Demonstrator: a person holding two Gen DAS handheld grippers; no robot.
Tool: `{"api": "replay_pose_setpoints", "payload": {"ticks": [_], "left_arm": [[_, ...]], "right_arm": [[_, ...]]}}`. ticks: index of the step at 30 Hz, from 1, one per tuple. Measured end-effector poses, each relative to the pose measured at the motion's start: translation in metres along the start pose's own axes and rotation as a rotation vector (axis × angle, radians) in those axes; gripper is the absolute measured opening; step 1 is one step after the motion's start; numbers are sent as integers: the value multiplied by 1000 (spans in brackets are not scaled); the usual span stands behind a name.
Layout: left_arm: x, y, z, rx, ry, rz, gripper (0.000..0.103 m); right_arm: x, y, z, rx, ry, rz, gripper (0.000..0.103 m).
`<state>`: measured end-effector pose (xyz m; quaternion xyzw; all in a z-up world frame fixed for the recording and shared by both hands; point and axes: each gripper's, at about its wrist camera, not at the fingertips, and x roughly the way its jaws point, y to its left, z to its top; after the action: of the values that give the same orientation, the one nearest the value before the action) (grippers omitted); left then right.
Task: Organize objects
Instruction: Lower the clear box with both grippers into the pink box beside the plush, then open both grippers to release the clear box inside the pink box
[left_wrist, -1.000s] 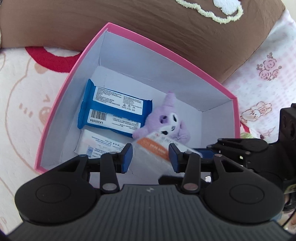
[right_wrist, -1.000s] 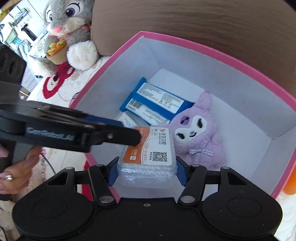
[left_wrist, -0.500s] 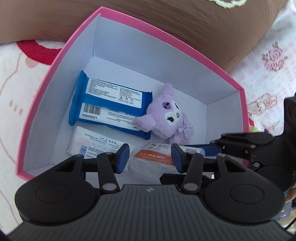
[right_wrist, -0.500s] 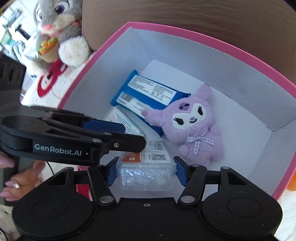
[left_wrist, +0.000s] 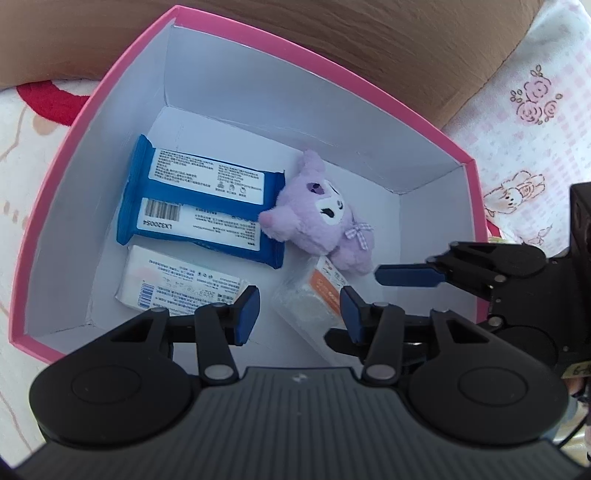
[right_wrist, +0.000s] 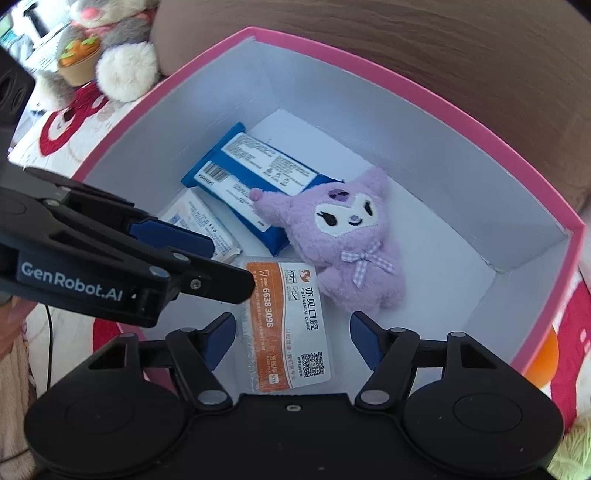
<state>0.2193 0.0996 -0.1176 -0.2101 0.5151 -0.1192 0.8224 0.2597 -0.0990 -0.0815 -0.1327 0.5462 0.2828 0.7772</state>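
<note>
A pink box (left_wrist: 476, 206) with white inside holds a blue wipes pack (left_wrist: 199, 206), a white tissue pack (left_wrist: 173, 280), a purple plush doll (left_wrist: 325, 221) and a clear packet with an orange label (left_wrist: 314, 299). In the right wrist view the box (right_wrist: 576, 236), blue pack (right_wrist: 255, 173), plush (right_wrist: 347, 236) and orange-label packet (right_wrist: 288, 325) show too. My right gripper (right_wrist: 291, 332) is open, its jaws apart on either side of the packet, which lies on the box floor. My left gripper (left_wrist: 297, 310) is open and empty above the box's near edge.
A brown cushion (left_wrist: 332, 48) lies behind the box. A grey rabbit plush with a carrot pot (right_wrist: 103, 51) sits at the far left. The box rests on patterned bedding (left_wrist: 535, 110). An orange thing (right_wrist: 550, 354) shows at the box's right.
My right gripper lowered the orange-label packet into the box and opened; the packet now lies on the floor beside the plush. The left gripper stayed open.
</note>
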Motion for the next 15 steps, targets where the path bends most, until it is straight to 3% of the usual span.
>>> {"api": "replay_pose_setpoints", "payload": {"ticks": [3,8,15], "left_arm": [[0,1,1,4,-24,7,46],[10,2,3,6,-47,4,46],[18,-3,2,29,-34,12,42]], "right_arm": [[-3,-4,-3,89,2,5,73],[-7,-6,-8,260,15,92,74],[1,3,-10,378,68,56,73]]}}
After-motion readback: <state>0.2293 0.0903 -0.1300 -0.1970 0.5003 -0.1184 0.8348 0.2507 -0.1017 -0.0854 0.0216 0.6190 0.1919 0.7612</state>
